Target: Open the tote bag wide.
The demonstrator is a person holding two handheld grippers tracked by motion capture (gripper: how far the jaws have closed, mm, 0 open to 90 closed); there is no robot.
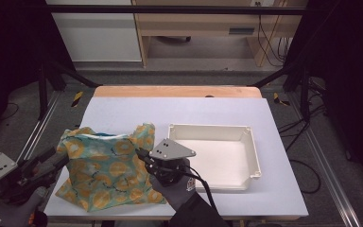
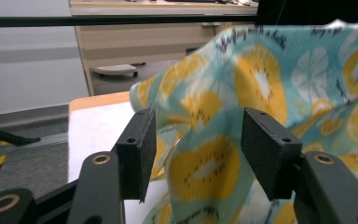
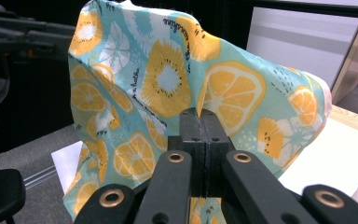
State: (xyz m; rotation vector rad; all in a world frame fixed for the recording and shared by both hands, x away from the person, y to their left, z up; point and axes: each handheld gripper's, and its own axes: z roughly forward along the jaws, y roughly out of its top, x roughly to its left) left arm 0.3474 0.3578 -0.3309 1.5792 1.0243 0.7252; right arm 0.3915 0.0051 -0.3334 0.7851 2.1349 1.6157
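Small dark script on the fruit-print cloth [image 3: 177, 88]; too blurred to read.

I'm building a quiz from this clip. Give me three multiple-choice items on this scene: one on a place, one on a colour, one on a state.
1. Where does the white tray sit relative to the fruit-print cloth?
A. to its right
B. on top of it
C. to its left

2. The cloth's ground colour is:
A. red
B. teal
C. black

3. The right gripper is:
A. wide open
B. lying in the tray
C. shut on the cloth

Answers: 1 A, the high view shows the tray to the cloth's right; 2 B, teal around yellow fruit; 3 C, its jaws meet on the fabric.
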